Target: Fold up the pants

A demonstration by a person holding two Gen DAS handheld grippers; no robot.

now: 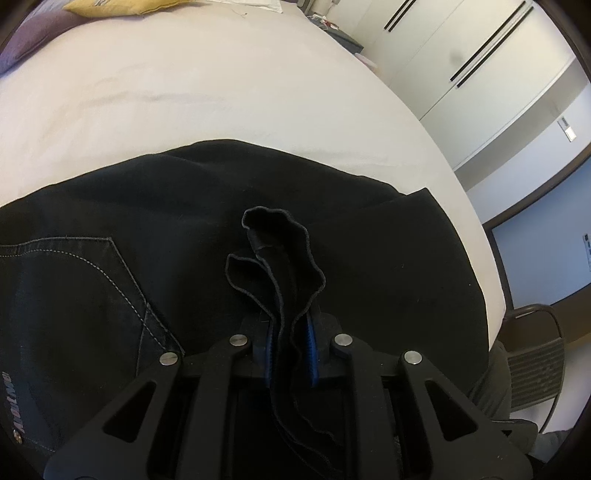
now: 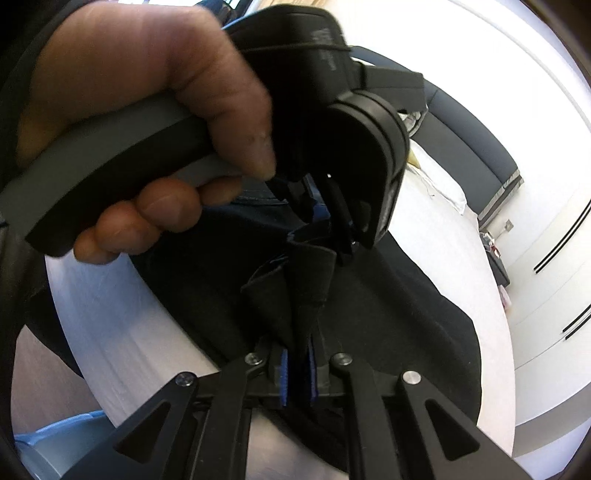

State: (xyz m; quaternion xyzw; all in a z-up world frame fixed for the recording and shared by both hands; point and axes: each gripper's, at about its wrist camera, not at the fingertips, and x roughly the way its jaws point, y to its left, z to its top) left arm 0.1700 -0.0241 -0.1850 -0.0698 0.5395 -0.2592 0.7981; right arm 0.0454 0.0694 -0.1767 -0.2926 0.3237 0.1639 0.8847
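Note:
Black pants (image 1: 221, 221) lie on a white bed (image 1: 184, 92), with a stitched back pocket (image 1: 92, 280) at the left. My left gripper (image 1: 290, 350) is shut on a bunched hem of the pants, and the cloth stands up between its blue pads (image 1: 312, 350). In the right wrist view, my right gripper (image 2: 298, 373) is shut on another fold of the pants (image 2: 388, 314). The left gripper (image 2: 325, 218) shows there too, held in a hand (image 2: 147, 92) just ahead, with the cloth bridging both grippers.
A yellow cushion (image 1: 122, 6) and a purple blanket (image 1: 33, 37) lie at the bed's far end. White wardrobe doors (image 1: 461, 55) stand to the right. A chair (image 1: 535, 350) is beside the bed's right edge. A dark headboard (image 2: 472, 155) shows in the right wrist view.

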